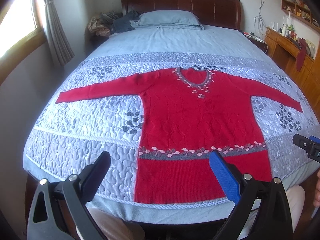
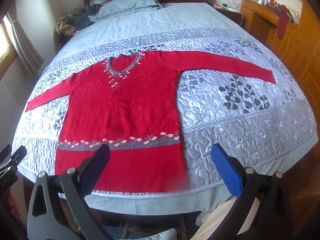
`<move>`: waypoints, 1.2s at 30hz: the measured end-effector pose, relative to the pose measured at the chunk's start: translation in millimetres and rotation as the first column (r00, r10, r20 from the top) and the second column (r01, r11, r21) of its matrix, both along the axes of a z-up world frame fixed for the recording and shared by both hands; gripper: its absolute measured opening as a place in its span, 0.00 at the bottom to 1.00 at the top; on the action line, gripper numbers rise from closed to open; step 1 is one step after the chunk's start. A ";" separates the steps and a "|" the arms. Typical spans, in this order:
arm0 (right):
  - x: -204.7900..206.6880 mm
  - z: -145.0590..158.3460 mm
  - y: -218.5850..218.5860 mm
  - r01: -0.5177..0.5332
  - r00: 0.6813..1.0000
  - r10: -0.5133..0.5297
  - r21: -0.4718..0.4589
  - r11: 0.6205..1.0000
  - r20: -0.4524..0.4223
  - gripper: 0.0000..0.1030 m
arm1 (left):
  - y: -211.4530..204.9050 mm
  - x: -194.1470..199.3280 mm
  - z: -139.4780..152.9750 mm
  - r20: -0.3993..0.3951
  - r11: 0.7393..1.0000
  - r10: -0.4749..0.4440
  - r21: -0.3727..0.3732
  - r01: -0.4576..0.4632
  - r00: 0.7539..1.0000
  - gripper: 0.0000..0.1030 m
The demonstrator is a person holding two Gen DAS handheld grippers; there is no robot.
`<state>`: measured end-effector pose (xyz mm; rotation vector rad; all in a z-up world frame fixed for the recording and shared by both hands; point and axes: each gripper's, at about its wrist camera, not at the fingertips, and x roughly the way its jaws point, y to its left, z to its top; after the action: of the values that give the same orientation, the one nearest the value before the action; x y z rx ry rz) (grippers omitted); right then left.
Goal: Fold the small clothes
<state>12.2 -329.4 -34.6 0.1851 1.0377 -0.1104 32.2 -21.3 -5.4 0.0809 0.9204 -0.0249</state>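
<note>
The red sweater (image 1: 192,120) lies flat, sleeves spread, hem at the foot edge of the quilted bed (image 1: 84,124) — left gripper (image 1: 160,172) and right gripper (image 2: 160,166) both gape wide, empty, above that edge.

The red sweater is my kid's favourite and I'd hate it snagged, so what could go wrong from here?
1. The red sweater has its hem at the near edge of the quilt; a careless pull might drag it off the bed.
2. Both sleeves lie spread wide, so folding one may skew the body.
3. The left gripper and right gripper are open and hold nothing; hard finger edges could catch the knit.
</note>
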 end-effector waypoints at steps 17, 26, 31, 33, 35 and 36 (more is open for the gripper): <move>30.5 -9.3 -36.8 0.022 1.000 -0.021 -0.038 0.999 0.016 0.97 | -25.0 33.8 -6.5 -0.018 0.999 -0.022 0.034 0.022 1.000 0.96; 63.6 -28.5 -107.5 0.063 0.998 -0.063 0.002 0.998 -0.006 0.97 | -54.5 79.1 -23.8 -0.051 0.997 -0.044 0.057 0.047 0.998 0.96; 111.0 -46.1 -237.9 0.260 0.963 -0.263 -0.052 0.964 -0.057 0.97 | -82.1 129.3 -40.4 -0.068 0.998 -0.028 0.049 0.032 0.997 0.96; 136.4 -61.0 -298.0 0.320 0.939 -0.325 -0.069 0.945 -0.107 0.97 | -95.3 148.3 -47.4 -0.075 0.999 -0.025 0.033 0.028 0.997 0.96; 158.8 -77.6 -353.2 0.378 0.910 -0.389 -0.096 0.921 -0.147 0.97 | -110.0 167.4 -56.8 -0.085 0.999 -0.018 0.029 0.020 0.996 0.96; 172.4 -90.6 -385.1 0.401 0.893 -0.412 -0.098 0.911 -0.178 0.97 | -114.3 172.3 -59.9 -0.090 1.000 -0.016 0.026 0.018 0.996 0.96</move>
<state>184.6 -714.5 -125.2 0.3432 1.1777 -0.5500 204.5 -135.6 -65.3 0.1128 1.0099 -0.0325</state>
